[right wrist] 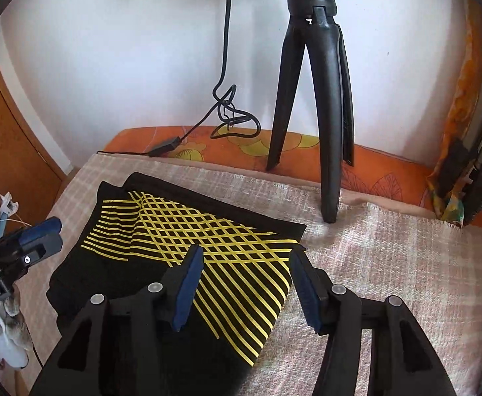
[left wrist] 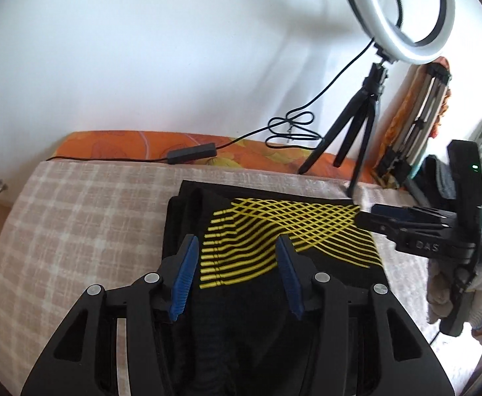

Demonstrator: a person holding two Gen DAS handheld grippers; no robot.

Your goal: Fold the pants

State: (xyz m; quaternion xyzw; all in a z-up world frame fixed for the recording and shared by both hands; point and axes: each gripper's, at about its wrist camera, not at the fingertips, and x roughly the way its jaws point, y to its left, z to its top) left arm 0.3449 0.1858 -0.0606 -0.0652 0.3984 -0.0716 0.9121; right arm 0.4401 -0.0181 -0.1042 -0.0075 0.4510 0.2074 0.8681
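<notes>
On the checked blanket point(right wrist: 389, 264) lie the pants point(right wrist: 175, 250) — folded, black with yellow lines, long axis left-to-right across my view — my left gripper point(left wrist: 237, 264) open over their left half, my right gripper point(right wrist: 246, 277) open astride their right edge.

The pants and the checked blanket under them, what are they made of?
The pants look like smooth, stretchy black knit, slightly ribbed, with flat yellow lines that seem printed on. The blanket looks like soft woven cloth, pink and cream checks, fuzzy on top. Exact fibres cannot be told.
</notes>
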